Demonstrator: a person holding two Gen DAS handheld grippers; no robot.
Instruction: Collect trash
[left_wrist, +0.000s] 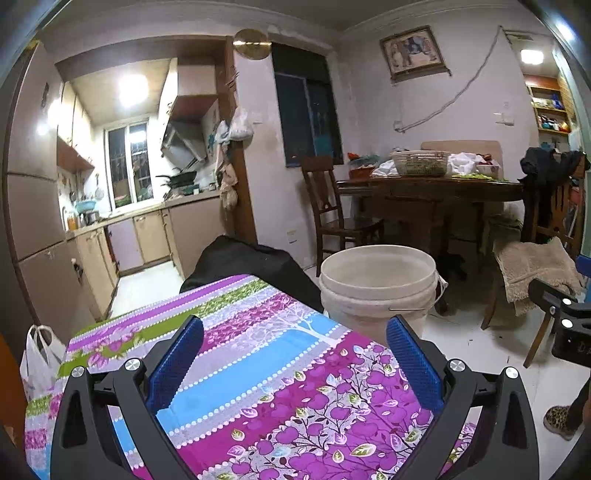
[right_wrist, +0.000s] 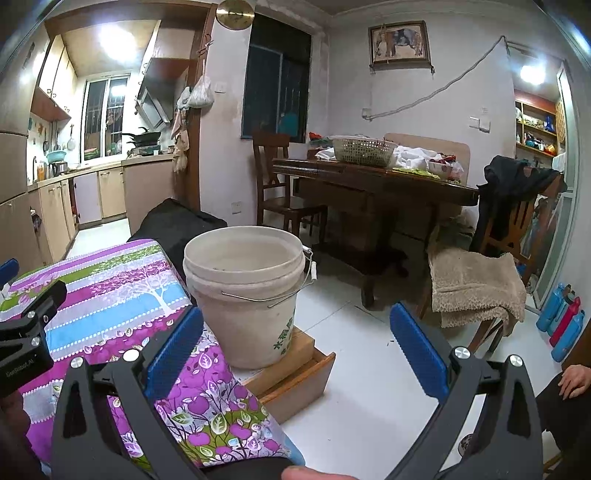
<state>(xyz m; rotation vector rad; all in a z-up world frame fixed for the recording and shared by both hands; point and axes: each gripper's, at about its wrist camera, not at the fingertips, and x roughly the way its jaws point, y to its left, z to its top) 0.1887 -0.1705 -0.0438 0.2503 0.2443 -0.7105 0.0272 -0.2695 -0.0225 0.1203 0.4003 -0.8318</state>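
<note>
Two hand-held claws hover side by side over a bench covered in a bright cloth of purple, blue and green flowered stripes. The left claw is spread wide with nothing between its blue pads, and the right claw is equally wide and empty; both seem held ready, since no grab has begun. No trash shows on the cloth in either view, so the thing to collect cannot be located here. The likely place for it is a white plastic bucket, open-topped with a wire handle, standing at about 12 o'clock from the right claw on a low wooden box just beside the bench edge, probably raised there to bring its mouth within easy dropping reach. In the left wrist view the bucket sits at about 1 o'clock. A black bag or cushion lies beyond the bench's far end. Farther off stand a dark dining table carrying a basket, wooden chairs, and a chair draped with a beige towel at 2 o'clock. Nothing stands between claws and bucket.
</note>
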